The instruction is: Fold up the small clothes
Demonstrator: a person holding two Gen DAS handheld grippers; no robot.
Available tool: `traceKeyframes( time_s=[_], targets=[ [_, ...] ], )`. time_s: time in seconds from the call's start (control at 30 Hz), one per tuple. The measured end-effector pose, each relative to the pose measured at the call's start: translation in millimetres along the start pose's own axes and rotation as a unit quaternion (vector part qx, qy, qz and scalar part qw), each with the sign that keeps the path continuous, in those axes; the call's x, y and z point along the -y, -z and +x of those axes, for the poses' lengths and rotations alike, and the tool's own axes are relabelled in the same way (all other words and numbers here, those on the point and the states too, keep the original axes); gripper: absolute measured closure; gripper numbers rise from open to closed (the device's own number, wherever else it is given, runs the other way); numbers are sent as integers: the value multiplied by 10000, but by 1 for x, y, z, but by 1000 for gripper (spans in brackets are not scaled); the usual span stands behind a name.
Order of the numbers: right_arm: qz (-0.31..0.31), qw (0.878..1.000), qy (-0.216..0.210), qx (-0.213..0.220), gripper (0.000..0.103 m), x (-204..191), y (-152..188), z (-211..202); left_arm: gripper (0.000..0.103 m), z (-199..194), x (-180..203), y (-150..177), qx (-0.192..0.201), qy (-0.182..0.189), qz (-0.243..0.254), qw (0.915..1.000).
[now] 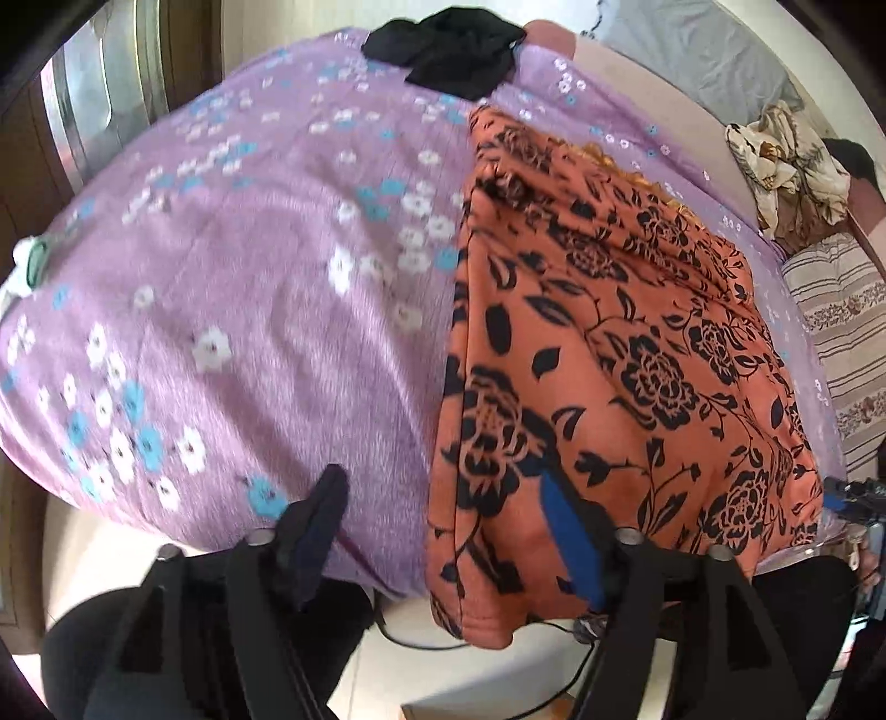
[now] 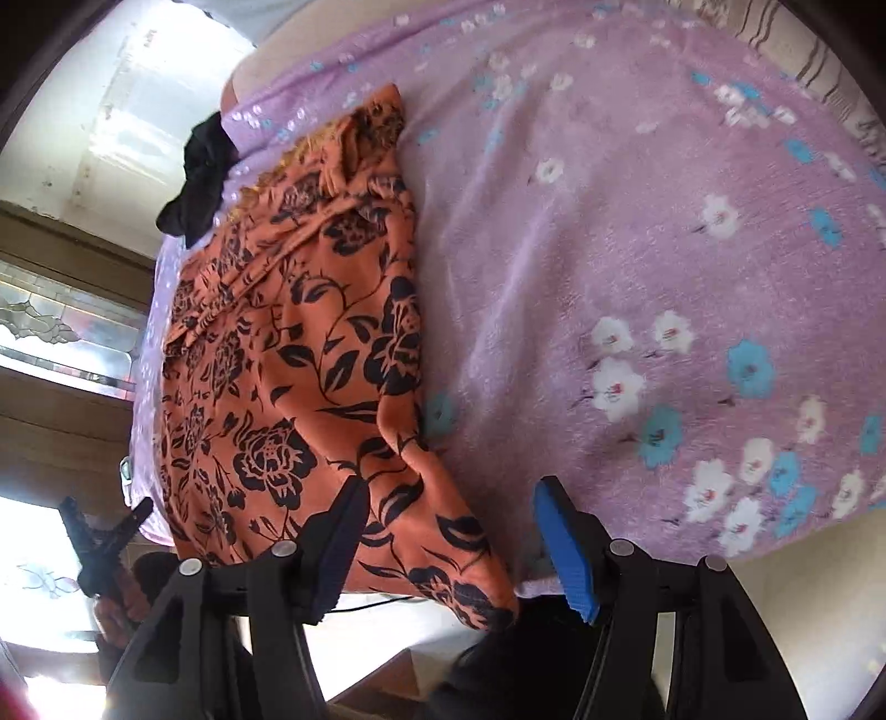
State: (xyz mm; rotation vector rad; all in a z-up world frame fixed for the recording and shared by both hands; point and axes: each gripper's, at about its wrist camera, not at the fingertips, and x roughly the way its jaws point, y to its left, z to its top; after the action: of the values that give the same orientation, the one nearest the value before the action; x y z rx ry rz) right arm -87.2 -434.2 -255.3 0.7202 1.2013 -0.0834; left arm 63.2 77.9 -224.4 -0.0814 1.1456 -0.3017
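Note:
An orange garment with black flower print (image 1: 609,360) lies lengthwise on a purple flowered blanket (image 1: 249,277), its near end hanging over the bed's edge. My left gripper (image 1: 443,498) is open, its fingers straddling the garment's near left edge. In the right wrist view the garment (image 2: 288,343) lies left of centre on the blanket (image 2: 637,249). My right gripper (image 2: 448,515) is open around the garment's near right corner. The left gripper also shows in the right wrist view (image 2: 105,526) at the far left.
A black piece of clothing (image 1: 448,50) lies at the blanket's far edge. A crumpled cream and brown cloth (image 1: 786,160) and a striped pillow (image 1: 847,332) sit at the right. A cable (image 1: 432,637) runs on the pale floor below the bed's edge.

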Motion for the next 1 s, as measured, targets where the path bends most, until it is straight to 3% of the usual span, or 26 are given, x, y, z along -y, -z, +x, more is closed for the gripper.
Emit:
traceKeyframes(
  time_s=[0.1, 0.17, 0.3, 0.33, 0.37, 0.4, 0.47, 0.6, 0.63, 0.67, 0.7, 0.73, 0.8, 0.83, 0.87, 0.9, 0.93, 0.97, 1.0],
  targets=[
    [-259, 9985, 227, -423, 37, -19, 6, 24, 25, 6, 1, 2, -112, 62, 32, 9999],
    [-482, 9964, 545, -444, 36, -32, 9, 31, 25, 10, 2, 3, -172, 138, 91, 9997],
    [-606, 9945, 733, -432, 39, -46, 13, 38, 26, 15, 11, 8, -245, 222, 310, 9990],
    [-700, 9933, 822, -424, 46, -51, 15, 39, 38, 16, 13, 9, -277, 270, 337, 9987],
    [-781, 9924, 852, -428, 54, -55, 17, 41, 57, 18, 14, 11, -351, 374, 356, 9980],
    [-865, 9917, 834, -456, 72, -60, 20, 42, 62, 22, 17, 14, -480, 415, 379, 9973],
    [-1012, 9907, 778, -467, 76, -69, 27, 43, 73, 24, 22, 18, -478, 116, 539, 9973],
    [-1041, 9898, 886, -401, 79, -76, 34, 41, 75, 21, 22, 19, -463, 146, 484, 9976],
    [-932, 9907, 894, -424, 76, -74, 33, 42, 68, 22, 22, 20, -510, 113, 454, 9976],
    [-827, 9915, 877, -492, 75, -70, 32, 42, 53, 23, 19, 21, -626, 120, 425, 9971],
    [-711, 9923, 844, -569, 69, -66, 31, 44, 47, 25, 18, 23, -765, 232, 388, 9960],
    [-609, 9932, 783, -606, 50, -62, 28, 46, 43, 25, 18, 24, -792, 298, 388, 9957],
    [-555, 9944, 671, -606, 28, -63, 30, 49, 43, 27, 23, 29, -847, 204, 538, 9947],
    [-660, 9937, 683, -590, 29, -61, 31, 48, 46, 29, 25, 30, -869, 144, 581, 9944],
    [-798, 9925, 739, -563, 31, -63, 33, 48, 62, 29, 26, 30, -858, 53, 592, 9945],
    [-938, 9908, 815, -531, 46, -68, 35, 49, 71, 27, 26, 30, -855, -13, 578, 9947],
    [-1087, 9886, 900, -522, 68, -74, 37, 51, 86, 27, 25, 29, -864, 18, 551, 9947],
    [-1239, 9861, 984, -498, 76, -80, 38, 51, 95, 25, 23, 26, -874, 127, 485, 9949],
    [-1331, 9849, 1011, -454, 85, -82, 39, 48, 95, 22, 21, 23, -889, 246, 415, 9949]
  ],
)
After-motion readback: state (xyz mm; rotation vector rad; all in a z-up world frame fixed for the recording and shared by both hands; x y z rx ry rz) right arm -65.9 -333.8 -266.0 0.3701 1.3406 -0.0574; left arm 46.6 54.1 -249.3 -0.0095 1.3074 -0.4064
